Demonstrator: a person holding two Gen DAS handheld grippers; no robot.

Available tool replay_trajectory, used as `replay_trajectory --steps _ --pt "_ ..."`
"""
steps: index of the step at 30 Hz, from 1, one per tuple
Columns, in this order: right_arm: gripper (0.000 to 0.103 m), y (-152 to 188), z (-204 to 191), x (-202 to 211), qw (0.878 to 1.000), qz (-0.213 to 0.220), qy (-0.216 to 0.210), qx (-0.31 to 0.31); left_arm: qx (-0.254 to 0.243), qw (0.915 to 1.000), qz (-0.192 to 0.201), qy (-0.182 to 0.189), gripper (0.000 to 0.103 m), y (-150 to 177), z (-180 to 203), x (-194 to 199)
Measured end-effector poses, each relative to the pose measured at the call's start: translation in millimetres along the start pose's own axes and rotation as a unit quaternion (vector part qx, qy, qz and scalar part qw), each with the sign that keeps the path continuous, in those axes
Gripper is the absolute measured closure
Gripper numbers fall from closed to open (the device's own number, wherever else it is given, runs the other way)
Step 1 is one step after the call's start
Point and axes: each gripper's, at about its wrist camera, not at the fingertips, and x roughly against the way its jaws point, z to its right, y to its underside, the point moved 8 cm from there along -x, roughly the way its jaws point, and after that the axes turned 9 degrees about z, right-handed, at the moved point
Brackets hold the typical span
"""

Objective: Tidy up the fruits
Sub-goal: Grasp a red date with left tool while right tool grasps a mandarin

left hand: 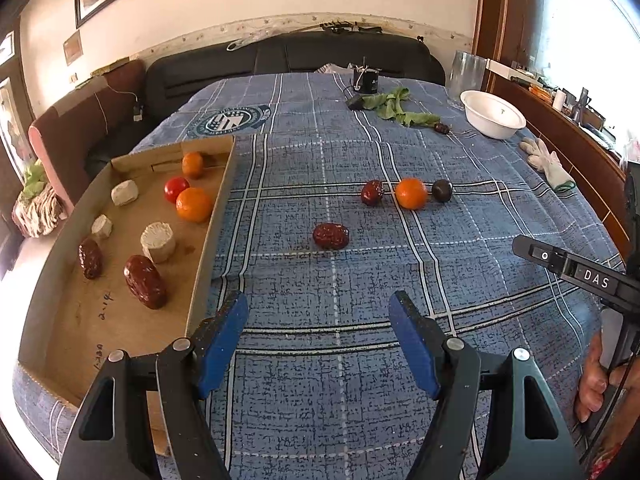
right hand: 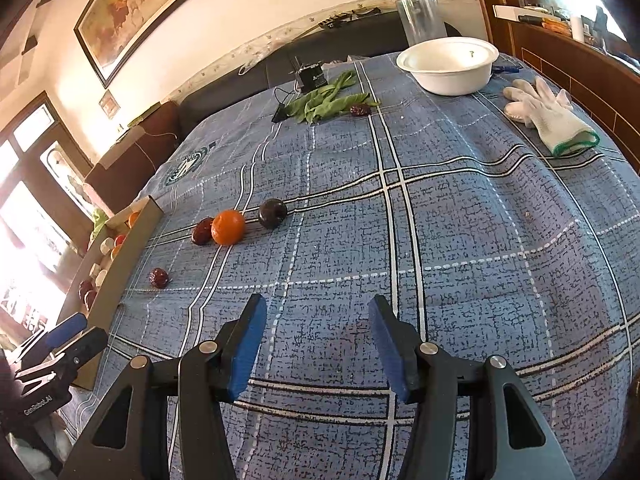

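On the blue plaid cloth lie a red date (left hand: pixel 330 235), and farther off a row of a second date (left hand: pixel 372 192), an orange (left hand: pixel 411 193) and a dark plum (left hand: pixel 442 191). My left gripper (left hand: pixel 318 314) hangs open and empty just short of the near date. A cardboard tray (left hand: pixel 208 240) at the left holds two oranges, a red tomato, two dates and white chunks. In the right wrist view the same row shows the orange (right hand: pixel 228 227) and plum (right hand: pixel 272 213). My right gripper (right hand: pixel 317 318) is open over bare cloth, holding nothing.
A white bowl (right hand: pixel 450 66) stands at the far right beside a clear glass jar (right hand: pixel 420 18). A white glove (right hand: pixel 548 116) lies near the right edge. Green leaves (right hand: pixel 328 100), a lone date (right hand: pixel 360 110) and a small black device (right hand: pixel 310 76) sit at the far end. A dark sofa is behind.
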Motion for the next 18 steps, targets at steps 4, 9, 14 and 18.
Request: replay_trajectory --steps 4,9,14,18 --pt "0.044 1.5 -0.2 -1.2 1.000 -0.004 0.001 0.000 0.009 0.9999 -0.008 0.005 0.031 3.7 -2.7 -5.5" --pt "0.044 1.2 -3.3 -2.0 1.000 -0.013 0.006 0.005 0.034 0.9991 -0.020 0.019 0.031 5.1 -11.5 -11.1" --pt "0.044 -18.9 -36.1 1.7 0.999 -0.018 -0.033 0.028 0.049 0.9982 -0.019 0.029 0.031 -7.0 -17.2 -19.7" --pt "0.041 -39.1 -68.5 -9.3 0.997 -0.004 -0.048 0.063 0.053 0.9975 -0.019 0.042 0.031 -17.6 -10.0 -36.9"
